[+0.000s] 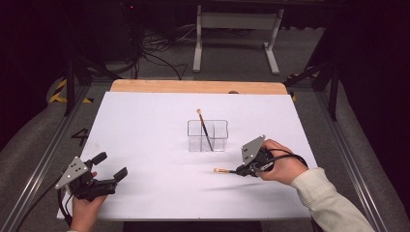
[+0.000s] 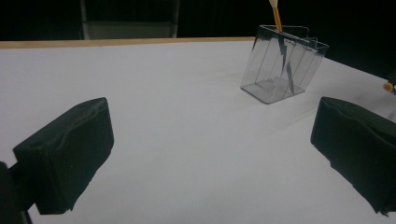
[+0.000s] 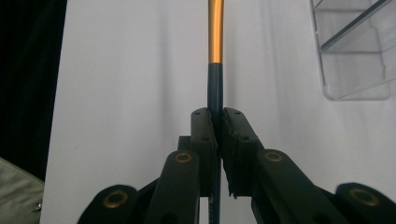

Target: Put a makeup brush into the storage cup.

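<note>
between the right tool's (image 3: 218, 126) jaws (clamped tight) sticks a brush (image 3: 215, 56).

left tool (image 1: 112, 166) low at the near-left, jaws wide apart; right tool (image 1: 240, 170) jaws clamped together

Setting: laboratory or test bay, not domestic.
Work surface: white sheet (image 1: 145, 145) laid over a wooden table (image 1: 193, 86).
Framing: aluminium rails (image 1: 36, 164) along both table sides.
Floor: grey carpet, loose black cables (image 1: 154, 53), yellow-black hazard tape (image 1: 60, 92).
Background: dark surrounds; white metal stand (image 1: 237, 29) behind.
</note>
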A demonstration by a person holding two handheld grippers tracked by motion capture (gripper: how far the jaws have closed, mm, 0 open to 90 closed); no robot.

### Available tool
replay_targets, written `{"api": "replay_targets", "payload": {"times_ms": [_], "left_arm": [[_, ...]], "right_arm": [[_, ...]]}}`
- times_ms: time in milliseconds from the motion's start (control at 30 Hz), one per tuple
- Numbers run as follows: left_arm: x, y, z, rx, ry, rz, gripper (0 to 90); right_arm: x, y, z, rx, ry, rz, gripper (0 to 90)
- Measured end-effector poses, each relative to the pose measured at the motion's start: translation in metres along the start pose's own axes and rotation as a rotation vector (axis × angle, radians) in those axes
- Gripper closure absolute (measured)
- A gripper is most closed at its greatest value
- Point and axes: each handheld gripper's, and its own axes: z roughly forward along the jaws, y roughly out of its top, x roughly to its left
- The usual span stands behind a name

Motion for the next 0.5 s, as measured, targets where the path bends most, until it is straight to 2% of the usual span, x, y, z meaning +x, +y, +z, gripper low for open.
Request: {"api": "replay_targets", "payload": {"times_ms": [233, 500], "left_arm": [[0.000, 0.001, 0.000, 0.003, -0.003, 0.003, 0.4], [0.000, 0.001, 0.001, 0.001, -0.008, 0.005, 0.4]], "right_arm": [[-0.001, 0.002, -0.010, -0.098, -0.029, 0.024, 84.0], [0.000, -0.001, -0.018, -0.219, -0.070, 0.080, 84.0]]}}
